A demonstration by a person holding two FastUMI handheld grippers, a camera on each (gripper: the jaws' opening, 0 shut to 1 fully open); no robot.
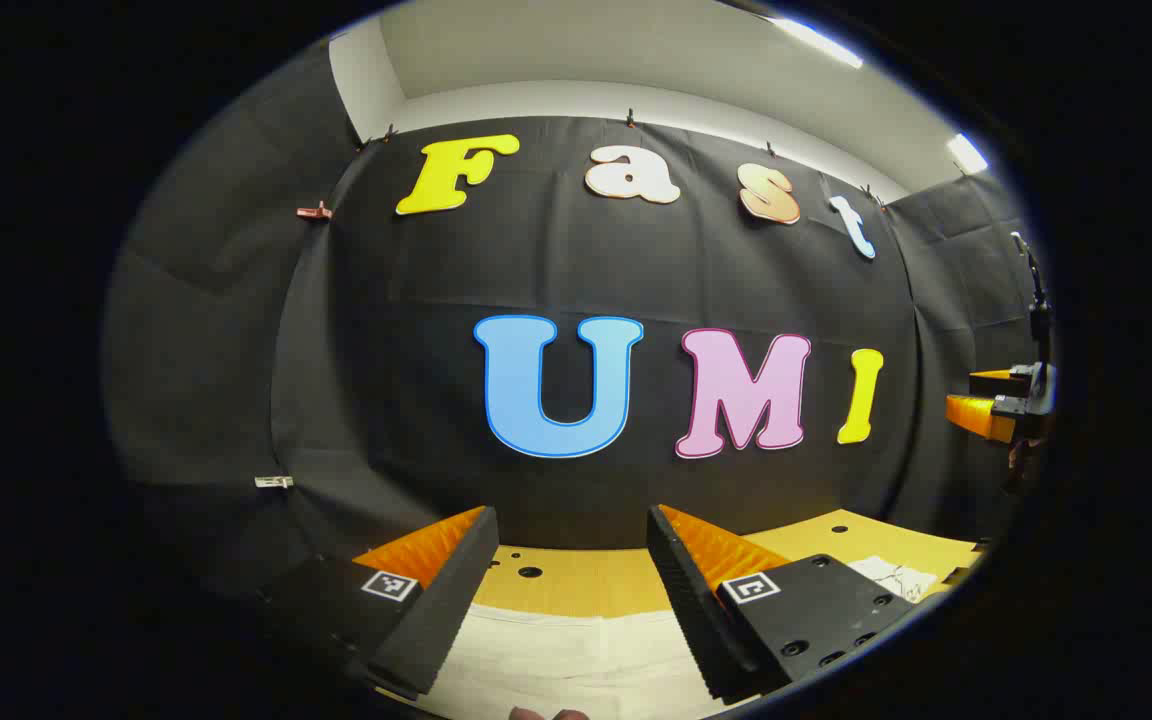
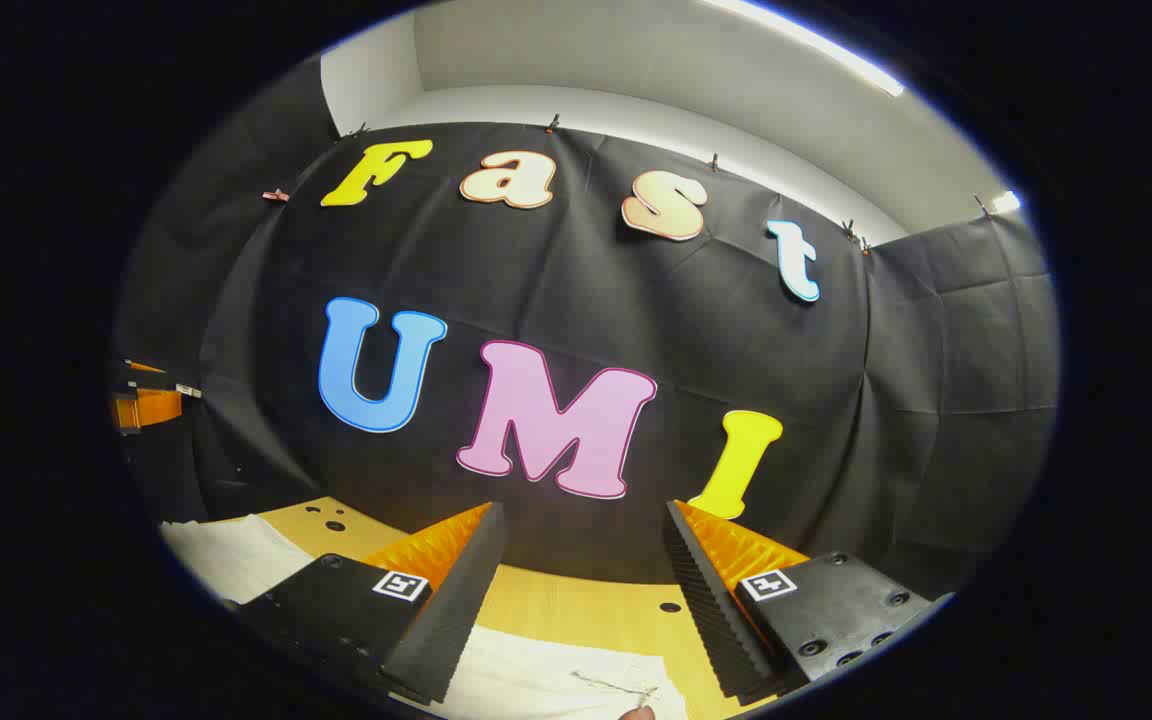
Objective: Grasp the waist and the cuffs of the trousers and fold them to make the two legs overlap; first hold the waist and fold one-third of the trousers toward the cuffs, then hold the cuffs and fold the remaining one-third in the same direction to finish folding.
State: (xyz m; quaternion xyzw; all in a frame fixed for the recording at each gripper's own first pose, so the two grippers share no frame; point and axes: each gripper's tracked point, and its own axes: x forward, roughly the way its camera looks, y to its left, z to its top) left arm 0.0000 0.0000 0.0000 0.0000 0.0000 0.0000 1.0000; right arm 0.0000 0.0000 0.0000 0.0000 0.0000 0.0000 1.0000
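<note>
- In the left gripper view, the left claw (image 1: 571, 575) stands wide open, its two fingers spread well apart with nothing between them.
- Its fingers (image 1: 446, 600) hang above the desk (image 1: 576, 585), touching neither the wood nor the cloth, as far as the view shows.
- The trousers (image 1: 576, 660), pale and whitish, lie flat on the desk just under and between the fingers of the left claw, reaching toward the near edge of the desk.
- A further patch of the pale cloth shows past the right finger in that view, toward the right end of the desk.
- The yellow wooden desk runs on beyond the trousers to its far edge, where small round holes show in the bare wood against the black cloth wall (image 1: 576, 270).
- At the right rim of the left gripper view, the right claw is seen from the side, held up well above the desk; from there I cannot tell how far it gapes.
- In the right gripper view, the right claw (image 2: 586, 560) is likewise wide open and holds nothing.
- Below its gap lies an edge of the trousers (image 2: 556, 680) on the desk (image 2: 586, 600), with a loose thread or cord near the bottom of the view.
- More of the pale cloth lies toward the left end of the desk in the right gripper view, beyond the left finger.
- At the left rim of that view, part of the left claw shows, raised above the desk.
</note>
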